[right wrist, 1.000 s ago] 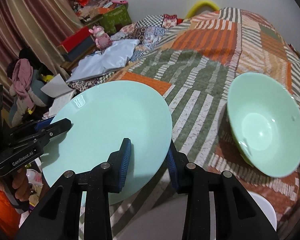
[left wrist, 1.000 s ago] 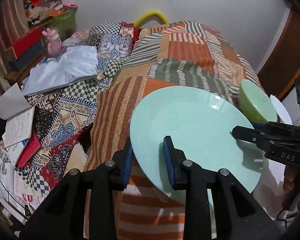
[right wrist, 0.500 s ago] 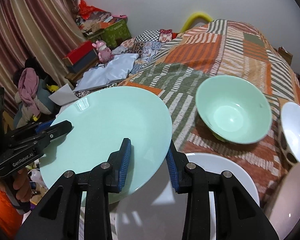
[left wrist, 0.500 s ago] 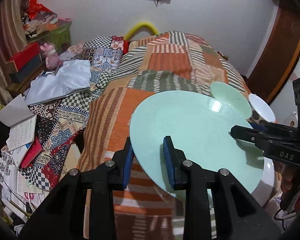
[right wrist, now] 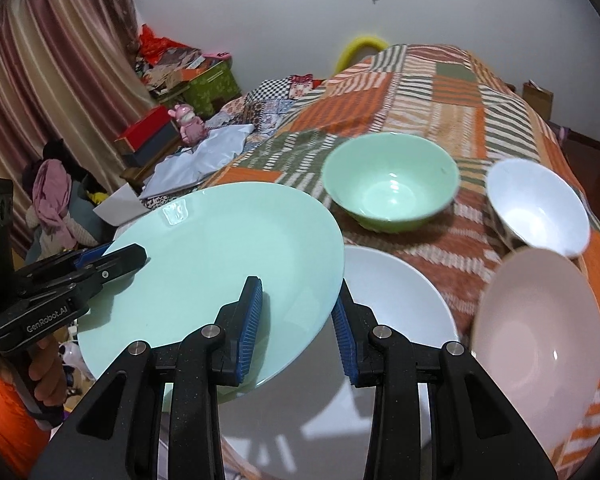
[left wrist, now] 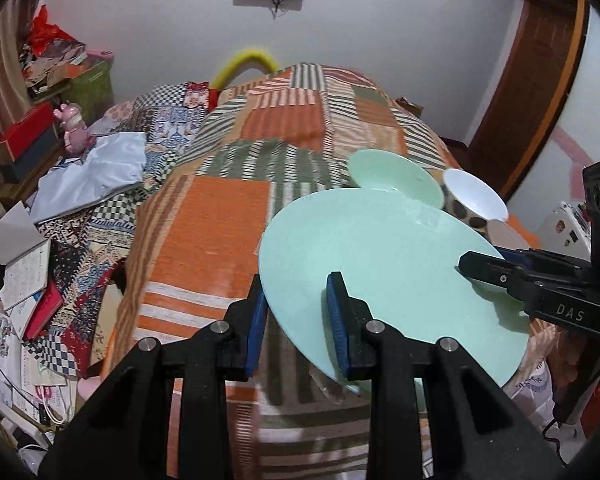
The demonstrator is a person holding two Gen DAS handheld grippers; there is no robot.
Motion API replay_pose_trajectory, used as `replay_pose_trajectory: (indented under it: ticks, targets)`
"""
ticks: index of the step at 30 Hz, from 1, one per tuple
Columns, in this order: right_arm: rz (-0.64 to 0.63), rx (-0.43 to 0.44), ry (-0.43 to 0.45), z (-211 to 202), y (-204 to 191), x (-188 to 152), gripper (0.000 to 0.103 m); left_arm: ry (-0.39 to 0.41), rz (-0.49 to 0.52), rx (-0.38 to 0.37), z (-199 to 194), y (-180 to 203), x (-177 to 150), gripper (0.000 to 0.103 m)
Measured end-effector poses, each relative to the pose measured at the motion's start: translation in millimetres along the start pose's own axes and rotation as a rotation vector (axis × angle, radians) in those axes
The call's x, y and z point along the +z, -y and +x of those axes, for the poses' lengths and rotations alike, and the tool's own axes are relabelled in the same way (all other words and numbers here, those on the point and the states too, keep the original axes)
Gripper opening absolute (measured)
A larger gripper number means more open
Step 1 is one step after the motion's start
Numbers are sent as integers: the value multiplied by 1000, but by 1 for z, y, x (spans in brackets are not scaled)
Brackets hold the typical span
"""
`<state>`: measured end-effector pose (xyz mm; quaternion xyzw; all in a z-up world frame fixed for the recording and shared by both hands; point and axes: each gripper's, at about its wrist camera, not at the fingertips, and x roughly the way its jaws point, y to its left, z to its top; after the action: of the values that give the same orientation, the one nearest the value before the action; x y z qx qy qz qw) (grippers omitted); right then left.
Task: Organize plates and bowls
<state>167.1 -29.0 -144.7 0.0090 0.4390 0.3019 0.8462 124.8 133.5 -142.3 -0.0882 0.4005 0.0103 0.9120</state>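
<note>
Plate-carrying was under way: the pale green plate (right wrist: 220, 264) hung in the air between both tongs, the left gripper (left wrist: 298, 316) nipping one edge and the right gripper (right wrist: 296, 320) nipping the opposite edge, each nearly closed with its blue pads pressed on the thin rim. A second earlier the plate had sat out over the striped patchwork quilt (left wrist: 216, 240) with only the green bowl (right wrist: 392, 188) beside it. It had since been drawn back and lifted a little, so that in the right wrist view it overhung the left part of a white plate (right wrist: 396, 300) lying on the quilt. A white bowl (right wrist: 540, 204) and a pink bowl (right wrist: 540, 336) had also come into sight to the right. The grip had not altered over that time.

Judging by this, the green plate was being brought to be stacked on the white plate. It was tilted and not yet centred over it, so the set-down remained to be done.
</note>
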Motion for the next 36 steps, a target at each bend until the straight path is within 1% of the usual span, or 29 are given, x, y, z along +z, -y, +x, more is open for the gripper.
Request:
replay_pose_trajectory:
  ticks: [7, 14, 23, 32, 36]
  targets:
    - [58, -13, 4, -10, 14, -19, 32, -25, 22, -36, 8, 22, -11, 28]
    - [97, -22, 1, -15, 24, -37, 32, -59, 32, -58, 20, 30, -23, 28]
    - [126, -37, -13, -13, 28, -48, 32, -93, 28, -74, 38, 34, -32, 28]
    - [142, -93, -11, -13, 32, -54, 32, -124, 23, -82, 57, 39, -34, 28]
    - [165, -99, -18, -11, 34, -56, 32, -136, 13, -81, 64, 38, -34, 28]
